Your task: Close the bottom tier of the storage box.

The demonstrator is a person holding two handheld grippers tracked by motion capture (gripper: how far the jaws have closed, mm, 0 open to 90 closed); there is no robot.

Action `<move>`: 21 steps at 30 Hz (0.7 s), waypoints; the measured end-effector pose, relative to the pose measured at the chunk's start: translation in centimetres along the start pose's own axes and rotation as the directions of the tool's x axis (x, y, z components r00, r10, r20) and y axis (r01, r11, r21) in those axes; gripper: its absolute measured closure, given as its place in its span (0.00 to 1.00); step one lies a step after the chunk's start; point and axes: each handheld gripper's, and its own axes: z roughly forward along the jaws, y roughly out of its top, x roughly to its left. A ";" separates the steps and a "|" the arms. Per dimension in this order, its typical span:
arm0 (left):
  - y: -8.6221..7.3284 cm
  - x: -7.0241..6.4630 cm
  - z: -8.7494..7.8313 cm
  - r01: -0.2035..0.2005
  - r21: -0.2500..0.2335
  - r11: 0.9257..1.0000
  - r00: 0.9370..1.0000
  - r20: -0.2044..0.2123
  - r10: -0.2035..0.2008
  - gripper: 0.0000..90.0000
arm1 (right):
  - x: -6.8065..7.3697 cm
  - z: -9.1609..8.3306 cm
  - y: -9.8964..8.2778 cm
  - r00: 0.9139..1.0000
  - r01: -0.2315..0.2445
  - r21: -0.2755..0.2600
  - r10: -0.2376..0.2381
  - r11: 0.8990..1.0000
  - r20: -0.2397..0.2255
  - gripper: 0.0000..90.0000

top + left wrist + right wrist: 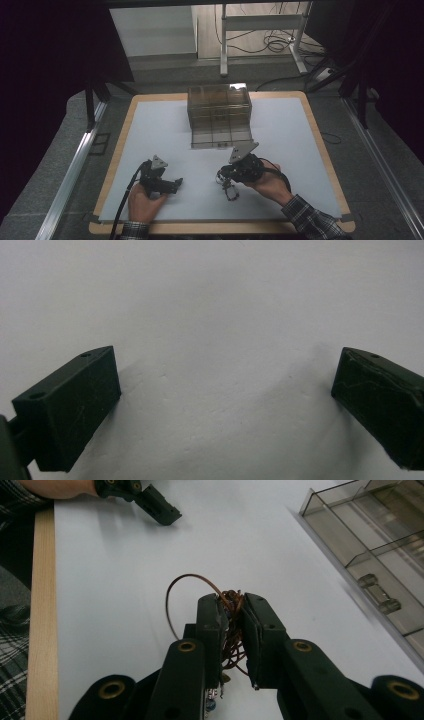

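Clear organiser box (350, 535) holds one small part (378, 596); right jaws clamp wires (231, 630), left's gape empty.

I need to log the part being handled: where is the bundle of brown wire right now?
The brown wire bundle is pinched in the right gripper, above the white mat, just in front of the clear compartment box.

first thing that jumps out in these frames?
The right gripper, near the table's front edge, is shut on a tangle of thin brown wire with a small part attached, one loop curling out past the fingertips. Behind it, mid-table on the white mat, stands a clear compartment box with its lid folded down toward the person. The left gripper rests open on the mat.
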 end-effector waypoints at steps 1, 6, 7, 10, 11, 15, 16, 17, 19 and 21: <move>0.0 0.0 0.0 0.000 0.000 1.000 1.000 0.000 0.000 0.00 | -0.1 -0.1 0.1 1.000 -0.004 -0.002 0.004 1.000 0.001 0.86; 0.0 0.0 0.0 0.000 -0.002 1.000 1.000 -0.001 0.000 0.00 | -0.4 -0.6 0.3 1.000 -0.015 -0.018 0.015 1.000 0.007 0.86; 0.0 0.0 0.0 0.000 -0.002 1.000 1.000 0.000 0.000 0.00 | -0.5 -0.7 0.4 1.000 -0.019 -0.021 0.019 1.000 0.010 0.86; 0.0 0.0 0.0 0.000 -0.002 1.000 1.000 0.000 0.000 0.00 | -0.8 -1.0 0.6 1.000 -0.024 -0.034 0.025 0.999 0.015 0.86; 0.0 0.0 0.0 0.000 -0.002 1.000 1.000 0.000 0.000 0.00 | -0.9 -1.1 0.7 0.999 -0.026 -0.038 0.026 0.999 0.018 0.86; 0.0 0.0 0.0 0.001 -0.002 1.000 1.000 -0.001 -0.001 0.00 | -1.2 -1.5 1.1 0.999 -0.024 -0.052 0.026 0.998 0.029 0.86; 0.0 0.0 0.0 0.001 -0.002 1.000 1.000 -0.001 -0.001 0.00 | -1.3 -1.6 1.3 0.999 -0.025 -0.053 0.027 0.998 0.032 0.86; 0.0 0.0 0.0 0.001 -0.002 1.000 1.000 0.000 -0.001 0.00 | -1.3 -1.7 1.4 0.999 -0.026 -0.054 0.027 0.998 0.034 0.86; 0.0 0.0 0.0 0.001 -0.002 1.000 1.000 0.000 -0.001 0.00 | -1.5 -1.8 1.5 0.999 -0.028 -0.058 0.031 0.998 0.037 0.86; 0.0 0.0 0.0 0.001 -0.002 1.000 1.000 0.000 -0.001 0.00 | -1.7 -1.9 1.6 0.999 -0.033 -0.062 0.036 0.998 0.040 0.86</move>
